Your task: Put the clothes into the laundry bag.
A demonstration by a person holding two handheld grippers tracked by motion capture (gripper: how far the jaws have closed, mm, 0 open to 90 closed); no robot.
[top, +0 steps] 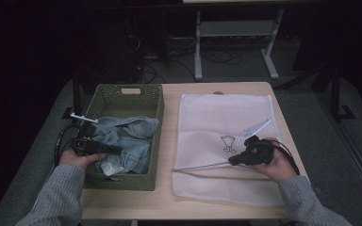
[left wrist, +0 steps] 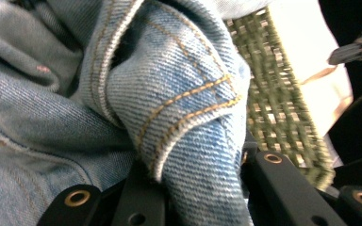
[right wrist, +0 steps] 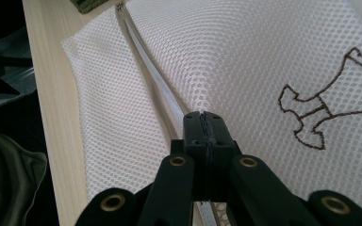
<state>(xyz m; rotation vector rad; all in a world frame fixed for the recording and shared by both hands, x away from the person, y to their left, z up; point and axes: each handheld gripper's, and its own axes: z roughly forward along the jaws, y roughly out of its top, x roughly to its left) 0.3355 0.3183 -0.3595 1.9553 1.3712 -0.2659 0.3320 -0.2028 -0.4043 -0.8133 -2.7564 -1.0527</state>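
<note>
the left gripper [top: 107, 149] pinches the jeans [top: 127, 141] in the basket [top: 156, 113]; they might slip out. the right gripper [top: 233, 160] pinches the bag [top: 217, 117] edge, which could tear.

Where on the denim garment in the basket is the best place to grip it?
Grip the denim garment at its stitched seam fold, coming from the basket's left side: that thick ridge bunches up, and the left gripper already clamps it there.
</note>
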